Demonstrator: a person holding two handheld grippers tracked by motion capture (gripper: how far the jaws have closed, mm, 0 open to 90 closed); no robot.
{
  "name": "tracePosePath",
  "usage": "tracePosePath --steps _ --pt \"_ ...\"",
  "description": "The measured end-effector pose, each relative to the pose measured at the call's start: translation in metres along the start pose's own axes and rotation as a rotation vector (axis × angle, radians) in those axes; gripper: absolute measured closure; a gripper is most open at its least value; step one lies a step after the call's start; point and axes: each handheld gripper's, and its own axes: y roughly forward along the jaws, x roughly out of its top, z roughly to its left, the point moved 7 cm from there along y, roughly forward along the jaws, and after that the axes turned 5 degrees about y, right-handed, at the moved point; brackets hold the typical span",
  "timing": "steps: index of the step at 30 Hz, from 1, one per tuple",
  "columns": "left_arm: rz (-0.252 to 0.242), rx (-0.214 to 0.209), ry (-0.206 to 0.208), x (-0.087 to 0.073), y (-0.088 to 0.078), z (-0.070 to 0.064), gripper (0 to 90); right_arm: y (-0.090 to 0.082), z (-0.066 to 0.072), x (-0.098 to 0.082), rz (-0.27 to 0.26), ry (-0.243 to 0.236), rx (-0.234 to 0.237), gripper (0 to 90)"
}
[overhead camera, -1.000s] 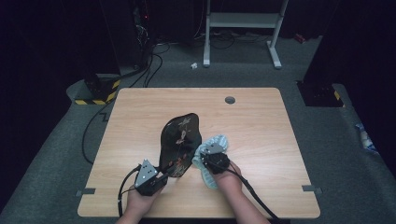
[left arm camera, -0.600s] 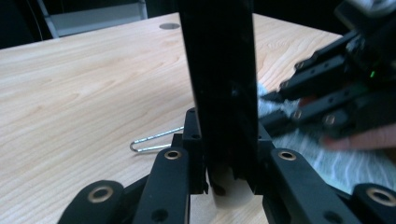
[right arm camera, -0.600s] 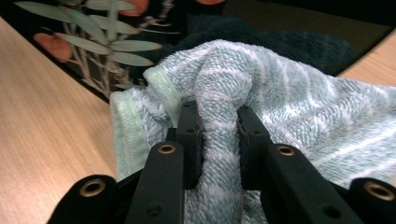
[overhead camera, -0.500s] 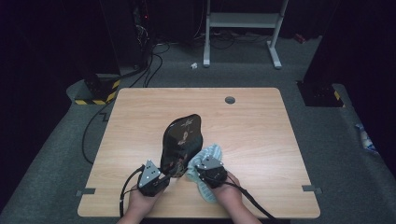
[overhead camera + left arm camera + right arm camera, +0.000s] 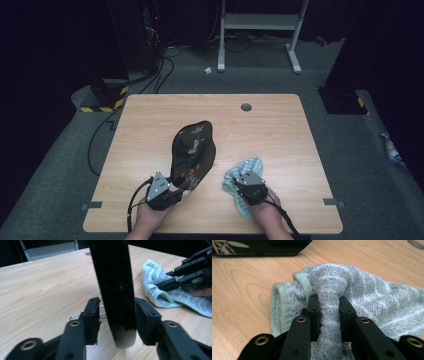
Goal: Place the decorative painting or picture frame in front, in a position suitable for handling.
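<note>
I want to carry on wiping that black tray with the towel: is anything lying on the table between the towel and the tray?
Nothing visible. The right gripper is shut on a fold of the towel, and bare table separates it from the tray. The left gripper straddles the tray's near edge, its jaws having just opened.

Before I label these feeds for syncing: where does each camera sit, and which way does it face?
High view: above the person's side, looking forward and down on the wooden table; forearms, left gripper, right gripper.
Left gripper view: rides that gripper, looking along its jaws, which have just been opening, at the black lacquer tray on edge between them.
Right gripper view: looks along its jaws pinching the green striped towel.
Shared: all three show tray and towel.
</note>
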Motion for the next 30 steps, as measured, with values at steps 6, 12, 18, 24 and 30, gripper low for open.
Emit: tracePosePath --steps 6,12,18,24,30 --pt "-0.063 0.000 -0.015 0.012 -0.021 0.005 50.7 -0.004 -0.001 -0.004 -0.013 0.015 0.004 74.5" --pt "-0.057 0.001 -0.029 0.011 -0.032 0.007 50.4 -0.003 -0.001 -0.004 -0.010 0.010 0.016 74.4" --pt "-0.072 0.013 -0.027 0.012 -0.046 0.006 50.4 -0.002 -0.002 -0.004 -0.006 0.019 0.025 74.3" --pt "-0.093 0.017 -0.019 0.010 -0.057 0.007 58.6 -0.001 -0.002 -0.003 -0.001 0.029 0.036 74.2" --pt "-0.094 0.060 -0.012 0.006 -0.064 0.011 75.7 0.003 -0.001 0.000 -0.001 0.026 0.038 74.2"
